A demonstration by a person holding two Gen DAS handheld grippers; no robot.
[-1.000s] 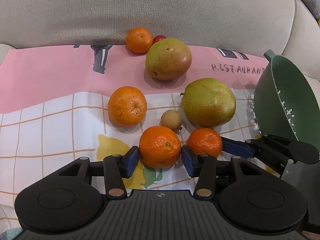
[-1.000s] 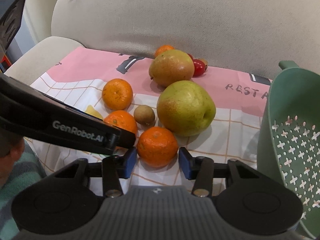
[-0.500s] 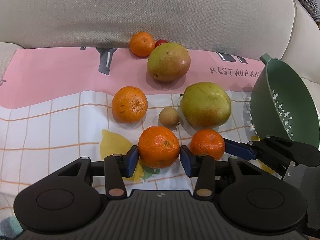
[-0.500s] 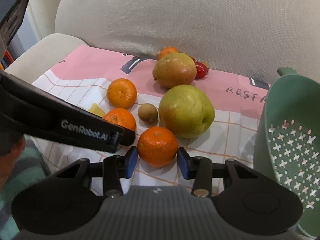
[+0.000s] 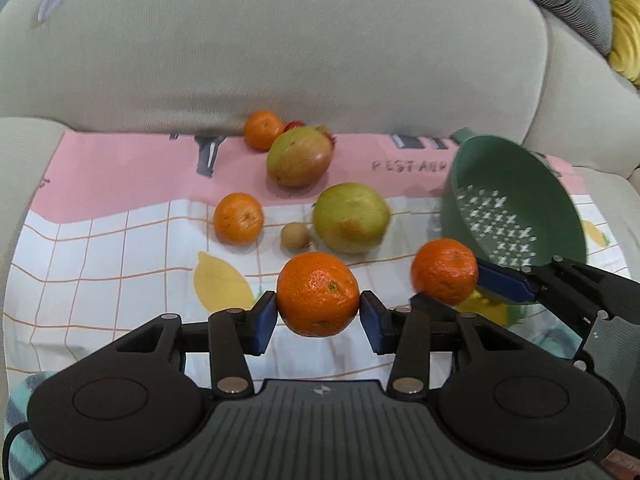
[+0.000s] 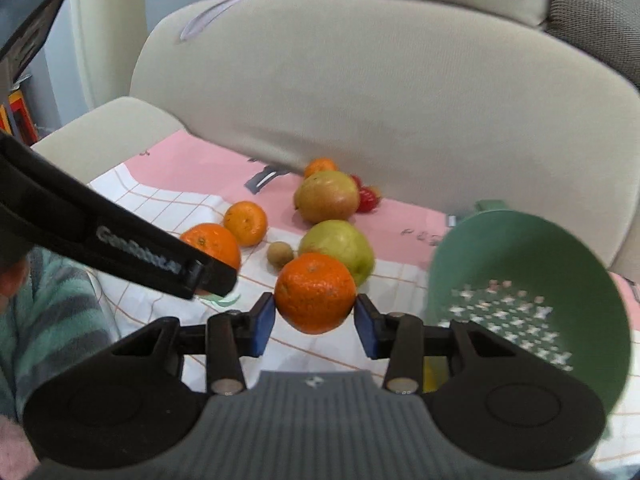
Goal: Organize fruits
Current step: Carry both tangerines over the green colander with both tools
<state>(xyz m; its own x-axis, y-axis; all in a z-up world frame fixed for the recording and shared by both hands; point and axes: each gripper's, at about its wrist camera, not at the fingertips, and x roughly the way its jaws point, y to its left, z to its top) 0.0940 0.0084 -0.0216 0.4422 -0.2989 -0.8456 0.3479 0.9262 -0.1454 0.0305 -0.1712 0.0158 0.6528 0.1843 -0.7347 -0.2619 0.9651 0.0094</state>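
Your green colander (image 5: pixel 516 200) lies tipped on its side at the right of the cloth, its cross-shaped perforations facing you; nothing is inside it.

Your left gripper (image 5: pixel 318 314) is clamped on a mandarin (image 5: pixel 318 294), blue pads pressed to both flanks, the fruit clear of the cloth; its jaws have just been closing on that fruit. Your right gripper (image 6: pixel 315 314) grasps a second mandarin (image 6: pixel 315 292) in the same manner, just beside the colander's rim.

Remaining on the cloth: two loose mandarins (image 5: pixel 238 218), one of them at the back by the cushion; a large mango (image 5: pixel 299 157), green flushing red; a round yellow-green pear (image 5: pixel 350 217); a small brown fruit (image 5: pixel 295 235) between pear and mandarin; red fruits (image 6: pixel 366 199) behind the mango, too blurred to name. Mandarin skins are pebbled and glossy.

The surface is a printed cloth (image 5: pixel 120 264), pink band above a white grid with lemon motifs, spread on a beige fabric sofa (image 5: pixel 320 48); a yellow cushion (image 5: pixel 624 16) shows at the upper right.
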